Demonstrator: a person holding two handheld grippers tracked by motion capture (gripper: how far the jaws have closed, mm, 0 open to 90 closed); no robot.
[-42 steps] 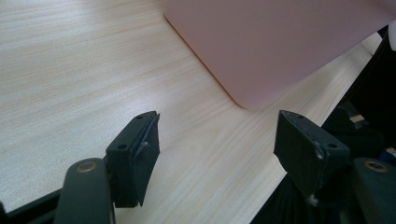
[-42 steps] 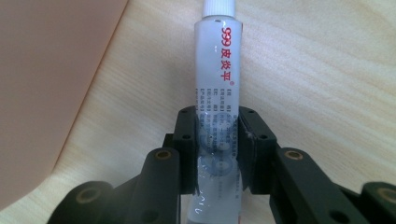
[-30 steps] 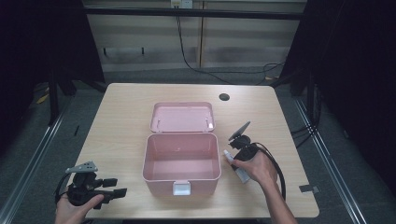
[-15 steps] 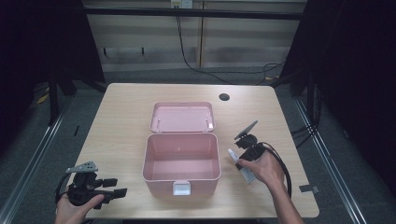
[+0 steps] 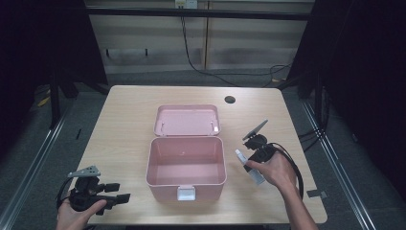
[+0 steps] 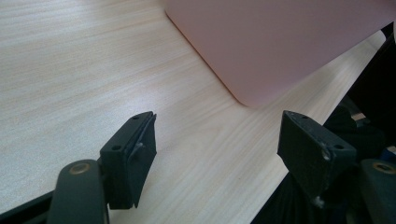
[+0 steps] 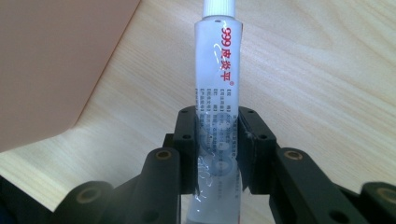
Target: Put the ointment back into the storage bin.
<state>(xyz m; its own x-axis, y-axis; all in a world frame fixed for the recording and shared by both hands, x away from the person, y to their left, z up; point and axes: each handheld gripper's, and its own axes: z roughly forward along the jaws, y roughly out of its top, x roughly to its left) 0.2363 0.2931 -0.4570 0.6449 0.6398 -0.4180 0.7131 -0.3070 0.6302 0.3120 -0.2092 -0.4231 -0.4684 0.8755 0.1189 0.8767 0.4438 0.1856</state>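
Right gripper (image 7: 218, 140) clenched on the ointment tube (image 7: 217, 98) beside the open pink box (image 5: 186, 165), left gripper (image 6: 219, 144) released; next, carry it over the rim and drop it in.

Open pink box (image 5: 186, 167) blocks table centre; bare wood all round it.
Lid (image 5: 187, 120) lies flat behind the box, touching its back edge. Wide free strip of table (image 5: 119, 124) to the left, narrower one to the right, where the right gripper (image 5: 253, 159) holds a white tube (image 7: 217, 93) just beside the box wall. Left gripper (image 5: 117, 191), jaws apart, sits at the near-left edge, box corner close ahead.
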